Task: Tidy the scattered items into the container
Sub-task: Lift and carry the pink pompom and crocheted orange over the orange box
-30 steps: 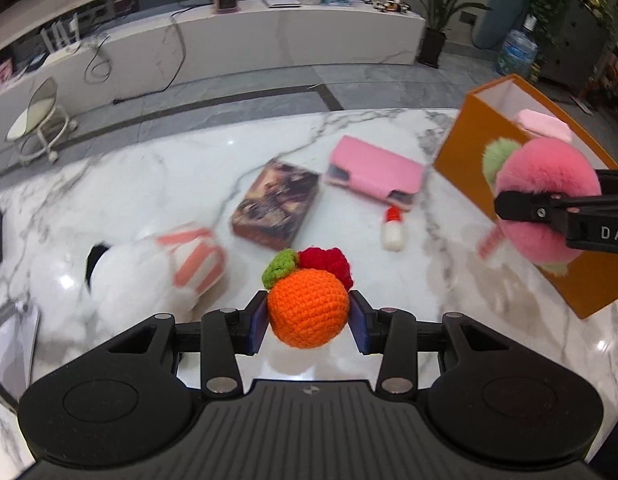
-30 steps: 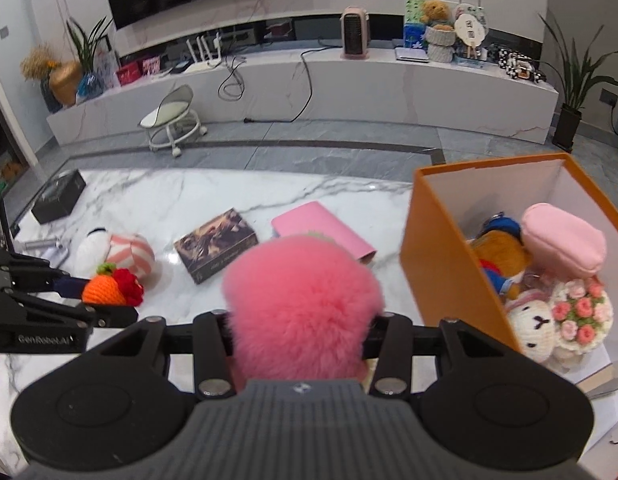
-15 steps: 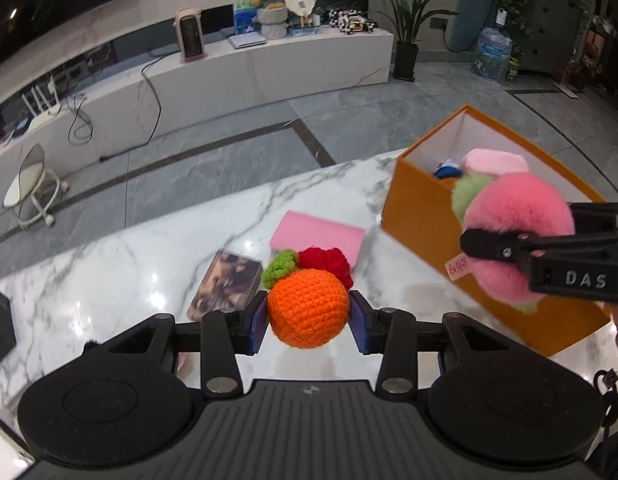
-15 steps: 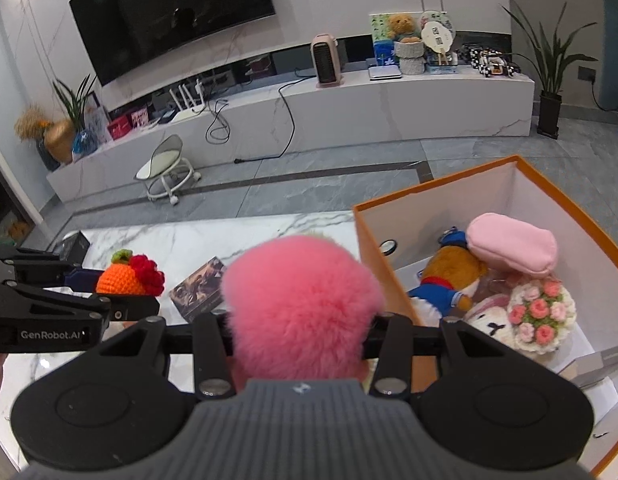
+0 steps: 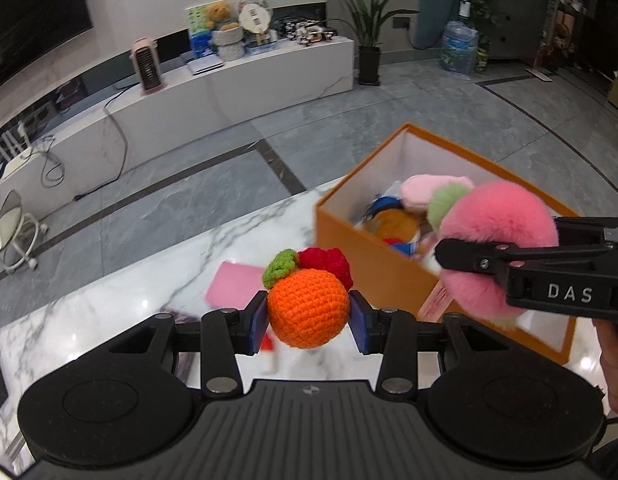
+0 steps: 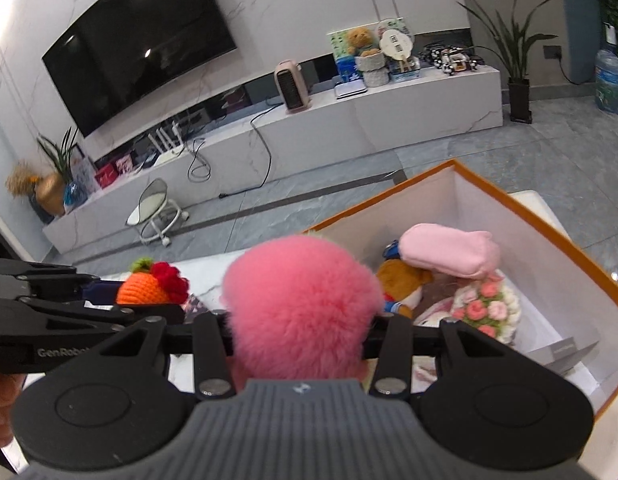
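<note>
Both grippers carrying toys by the box
Left gripper [image 5: 309, 314] is clamping the orange ball [image 5: 307, 308]; right gripper [image 6: 301, 334] is squeezing the pink pompom [image 6: 303, 304], orange box [image 5: 373, 264] at 2 o'clock

- Left gripper [image 5: 309, 320]: matte black two-finger tool with a ribbed grey housing, two round black discs, silver screws at the pivots and blue pads [image 5: 257, 322] on the jaws.
- Seen from the right wrist view, its side reads "GenRobot" in grey letters.
- Right gripper [image 6: 301, 336]: same black build; white "DAS" lettering on its side.
</note>
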`<state>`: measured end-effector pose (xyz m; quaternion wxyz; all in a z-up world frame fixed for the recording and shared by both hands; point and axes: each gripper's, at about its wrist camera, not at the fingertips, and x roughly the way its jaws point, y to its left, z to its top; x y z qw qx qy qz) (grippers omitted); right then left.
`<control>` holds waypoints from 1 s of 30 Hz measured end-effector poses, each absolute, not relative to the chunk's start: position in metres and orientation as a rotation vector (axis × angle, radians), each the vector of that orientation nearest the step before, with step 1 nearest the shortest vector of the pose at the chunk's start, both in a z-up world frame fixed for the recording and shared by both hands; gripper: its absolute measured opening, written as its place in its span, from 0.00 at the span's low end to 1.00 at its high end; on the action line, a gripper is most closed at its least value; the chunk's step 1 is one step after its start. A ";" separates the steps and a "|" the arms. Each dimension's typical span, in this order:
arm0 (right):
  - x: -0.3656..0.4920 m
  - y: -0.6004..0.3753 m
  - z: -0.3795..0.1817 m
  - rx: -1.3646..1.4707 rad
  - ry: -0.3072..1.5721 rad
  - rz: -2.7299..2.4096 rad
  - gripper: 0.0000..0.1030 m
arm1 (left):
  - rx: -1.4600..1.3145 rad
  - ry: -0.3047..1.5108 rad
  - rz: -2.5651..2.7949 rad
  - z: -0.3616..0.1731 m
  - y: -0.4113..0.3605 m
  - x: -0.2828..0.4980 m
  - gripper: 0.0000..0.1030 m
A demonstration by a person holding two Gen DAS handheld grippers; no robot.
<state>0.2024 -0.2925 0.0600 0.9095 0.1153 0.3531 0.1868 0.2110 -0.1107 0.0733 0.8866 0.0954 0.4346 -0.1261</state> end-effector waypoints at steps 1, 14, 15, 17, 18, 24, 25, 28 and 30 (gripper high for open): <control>0.203 -0.297 0.061 0.244 0.726 0.379 0.46 | 0.205 0.902 -0.271 0.073 -0.117 0.213 0.47; 0.209 -0.349 0.052 0.291 0.731 0.266 0.46 | 0.247 0.906 -0.367 0.059 -0.183 0.232 0.47; 0.210 -0.350 0.049 0.288 0.741 0.260 0.46 | 0.249 0.910 -0.371 0.056 -0.187 0.233 0.47; 0.213 -0.351 0.042 0.271 0.767 0.244 0.46 | 0.254 0.919 -0.381 0.051 -0.194 0.235 0.47; 0.214 -0.352 0.039 0.264 0.782 0.236 0.46 | 0.256 0.923 -0.385 0.048 -0.198 0.236 0.46; 0.216 -0.363 0.021 0.237 0.851 0.195 0.46 | 0.264 0.942 -0.408 0.036 -0.217 0.243 0.46; 0.216 -0.366 0.019 0.237 0.857 0.192 0.46 | 0.265 0.945 -0.411 0.035 -0.219 0.245 0.46; 0.215 -0.371 0.014 0.236 0.870 0.180 0.46 | 0.266 0.955 -0.416 0.030 -0.225 0.248 0.46; 0.216 -0.374 0.013 0.235 0.870 0.171 0.46 | 0.267 0.963 -0.418 0.026 -0.227 0.250 0.46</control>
